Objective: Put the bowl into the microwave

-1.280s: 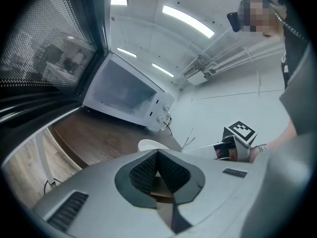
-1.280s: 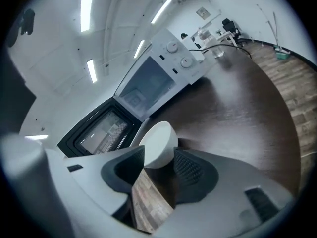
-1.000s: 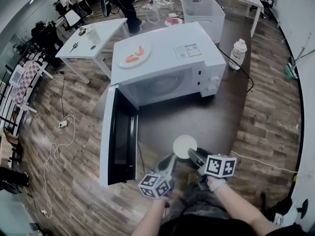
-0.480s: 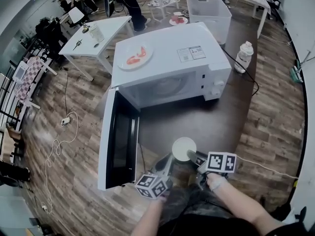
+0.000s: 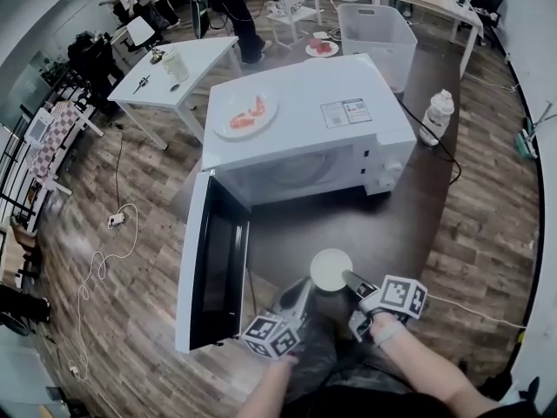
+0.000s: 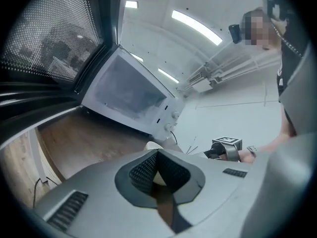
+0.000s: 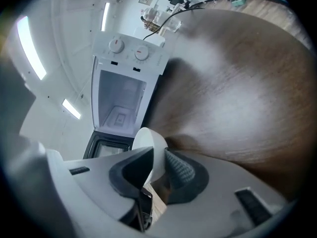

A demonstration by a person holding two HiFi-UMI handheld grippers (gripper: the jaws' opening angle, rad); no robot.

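A small white bowl [image 5: 331, 269] sits on the dark table in front of the white microwave [image 5: 305, 120]. The microwave's door [image 5: 213, 264] hangs open to the left and its cavity [image 5: 291, 174] shows. My right gripper [image 5: 351, 279] reaches the bowl from the right. In the right gripper view [image 7: 156, 170] its jaws have just been closing, and the pads now pinch the bowl's wall [image 7: 148, 143]. My left gripper [image 5: 305, 291] lies at the bowl's left edge with its tips [image 6: 157, 155] together. The bowl [image 6: 151, 146] peeks out behind them; I cannot tell whether they touch it.
A plate with red food [image 5: 244, 114] rests on top of the microwave. On the floor stand a white bottle [image 5: 436, 114] and a white bin [image 5: 376, 29] to the right. A white table [image 5: 174, 72] and people are at the back left. A cable [image 5: 104, 251] trails over the floor.
The right gripper has rolled and its jaws have narrowed onto the bowl's rim. Both grippers and the bowl have shifted slightly; the left gripper stays at the bowl's left side.
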